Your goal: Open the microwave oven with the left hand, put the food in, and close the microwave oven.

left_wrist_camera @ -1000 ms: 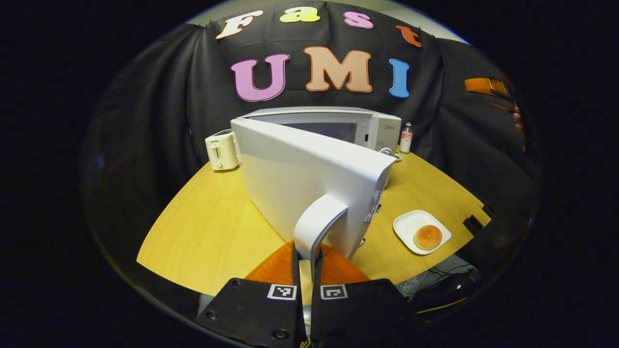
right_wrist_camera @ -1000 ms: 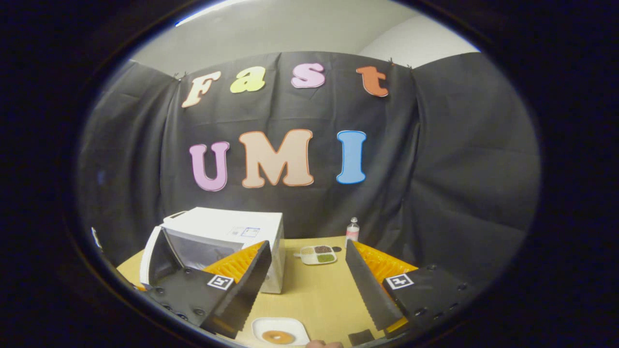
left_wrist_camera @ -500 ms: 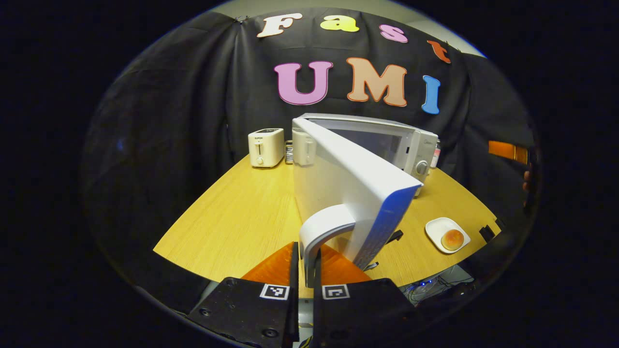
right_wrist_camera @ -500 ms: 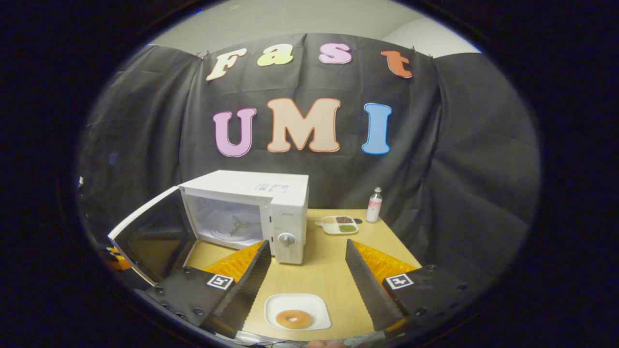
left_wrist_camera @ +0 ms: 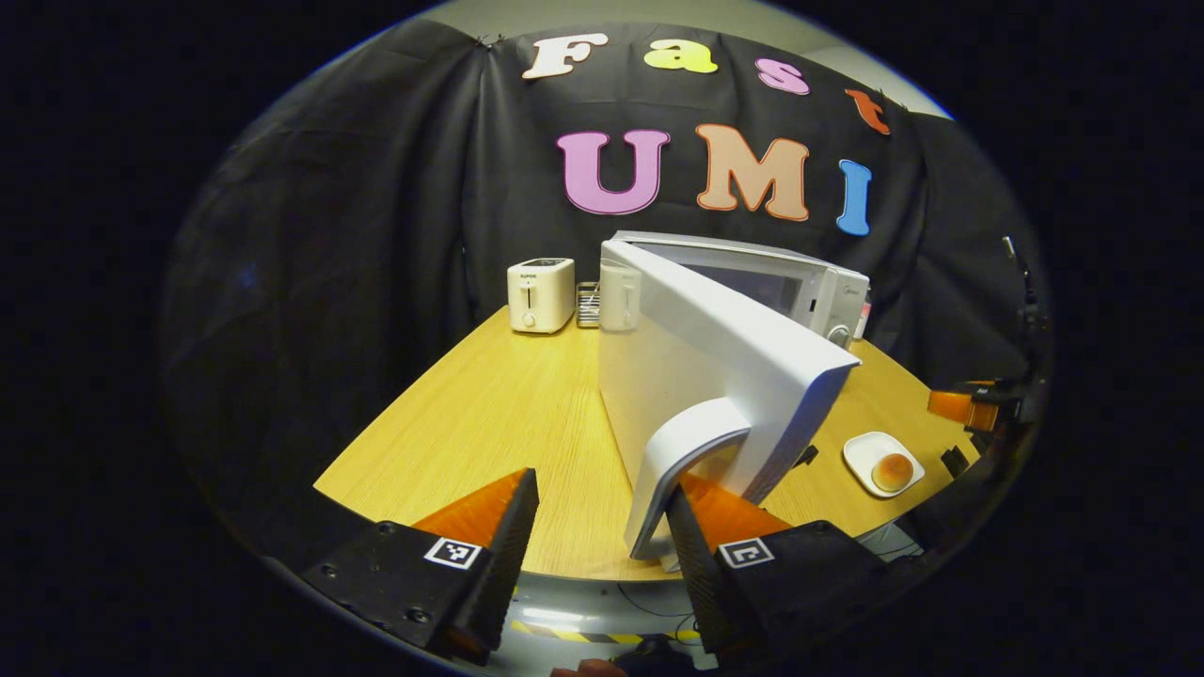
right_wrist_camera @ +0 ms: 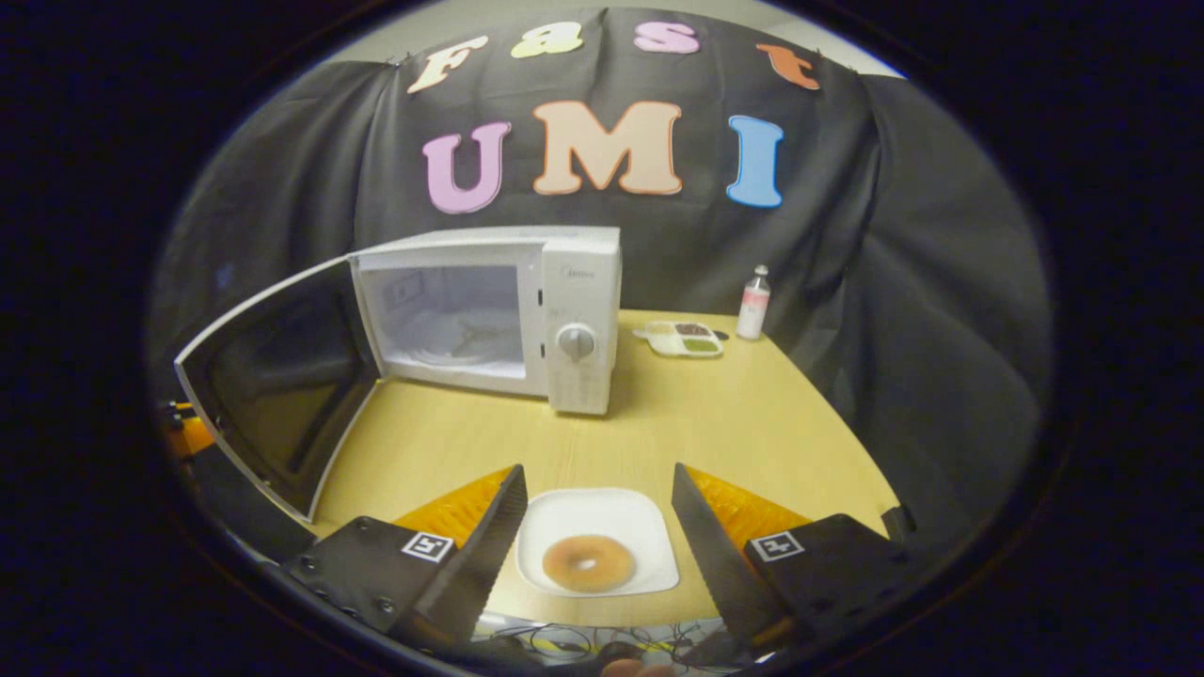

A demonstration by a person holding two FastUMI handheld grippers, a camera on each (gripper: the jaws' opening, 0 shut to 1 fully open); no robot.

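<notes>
Behind the microwave door its cavity hides; both tongs gape

Wooden table carrying, at its back, a microwave oven with door swung open, a divided snack tray and a small bottle; a toaster at the far corner; near the front edge, a white plate holding a doughnut.

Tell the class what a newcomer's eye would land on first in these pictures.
The white microwave at the back of the wooden table, its door swung wide open leftward. Then the doughnut on a white plate at the near edge, framed by the open right tool.
</notes>
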